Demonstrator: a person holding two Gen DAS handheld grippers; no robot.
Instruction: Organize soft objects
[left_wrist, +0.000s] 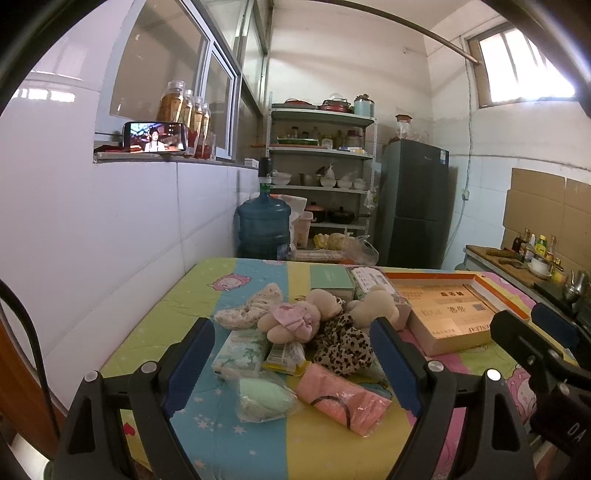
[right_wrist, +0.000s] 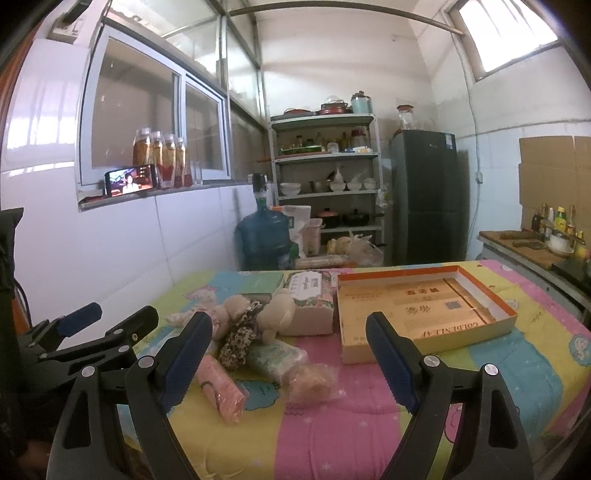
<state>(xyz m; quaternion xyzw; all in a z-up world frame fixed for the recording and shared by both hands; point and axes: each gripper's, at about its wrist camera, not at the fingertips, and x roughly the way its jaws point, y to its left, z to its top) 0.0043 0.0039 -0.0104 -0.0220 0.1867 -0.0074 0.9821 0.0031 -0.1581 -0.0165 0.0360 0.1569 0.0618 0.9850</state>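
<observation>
My left gripper (left_wrist: 291, 369) spread wide, empty, pile of soft toys (left_wrist: 317, 317) beyond its fingertips mid-table, my right gripper (right_wrist: 288, 365) likewise spread, open box (right_wrist: 424, 310) ahead near table's far edge (right_wrist: 406, 264)

Left wrist view: right gripper (left_wrist: 546, 328) cut off by the frame's right edge, beyond the right finger. Plush toys (left_wrist: 328, 310) between the fingers overlap; individual shapes unclear. Box (left_wrist: 454, 317) print too small to read. Right wrist view: pink roll (right_wrist: 221, 387) partly hidden behind the left finger.
</observation>
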